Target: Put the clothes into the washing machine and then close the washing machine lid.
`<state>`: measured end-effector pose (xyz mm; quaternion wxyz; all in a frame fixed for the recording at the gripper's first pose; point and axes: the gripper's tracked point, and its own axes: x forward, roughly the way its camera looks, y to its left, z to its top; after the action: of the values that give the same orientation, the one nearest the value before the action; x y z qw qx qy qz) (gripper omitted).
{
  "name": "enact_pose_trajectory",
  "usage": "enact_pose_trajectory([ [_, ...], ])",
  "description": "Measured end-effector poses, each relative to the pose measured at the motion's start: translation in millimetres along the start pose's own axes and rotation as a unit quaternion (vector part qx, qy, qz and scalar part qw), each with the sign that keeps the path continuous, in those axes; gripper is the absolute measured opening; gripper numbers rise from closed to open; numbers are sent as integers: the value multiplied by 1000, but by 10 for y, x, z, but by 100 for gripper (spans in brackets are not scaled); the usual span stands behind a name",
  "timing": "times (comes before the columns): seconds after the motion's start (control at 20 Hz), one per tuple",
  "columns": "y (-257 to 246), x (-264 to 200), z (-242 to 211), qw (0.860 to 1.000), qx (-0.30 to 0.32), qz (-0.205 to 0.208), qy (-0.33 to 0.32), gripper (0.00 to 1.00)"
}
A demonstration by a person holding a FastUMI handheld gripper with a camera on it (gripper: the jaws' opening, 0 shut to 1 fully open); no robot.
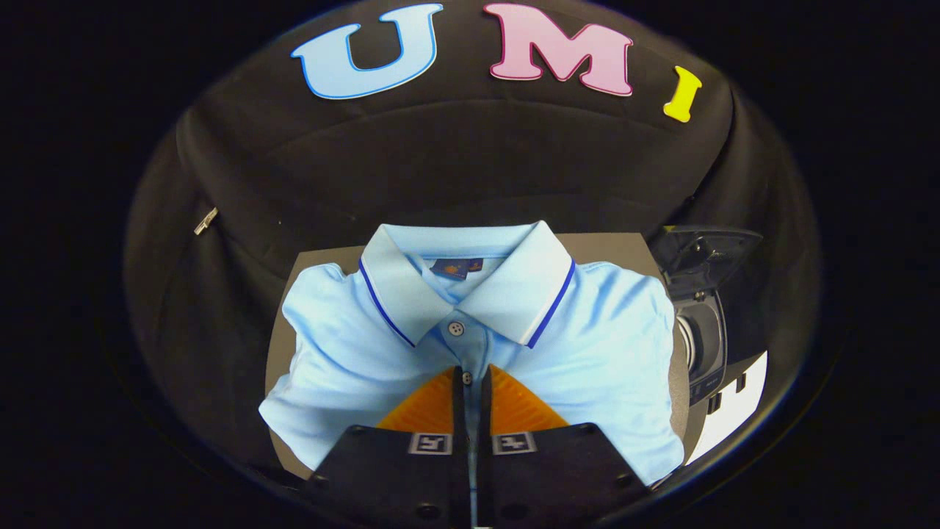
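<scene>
The one camera rides on the gripper [471, 376] and looks forward along its two fingers, which sit nearly closed just above the shirt [470, 345]. It looks steeply down from close by. The shirt covers most of the tabletop [613, 246], whose far edge shows beyond the collar. The washer [705, 323] stands at the tabletop's right edge, lid up.
</scene>
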<state>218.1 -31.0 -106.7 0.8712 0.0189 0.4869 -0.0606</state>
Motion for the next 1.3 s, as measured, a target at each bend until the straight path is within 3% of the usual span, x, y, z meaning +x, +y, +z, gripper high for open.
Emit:
enact_pose_trajectory([
  [0.2,16,-61,5,999,-18,-10,-24,5],
  [0.5,31,-272,56,993,-36,-14,-110,5],
  [0.75,-23,-578,208,984,-17,-6,-179,5],
  [1.3,-461,-1395,548,960,-78,-28,-266,5],
])
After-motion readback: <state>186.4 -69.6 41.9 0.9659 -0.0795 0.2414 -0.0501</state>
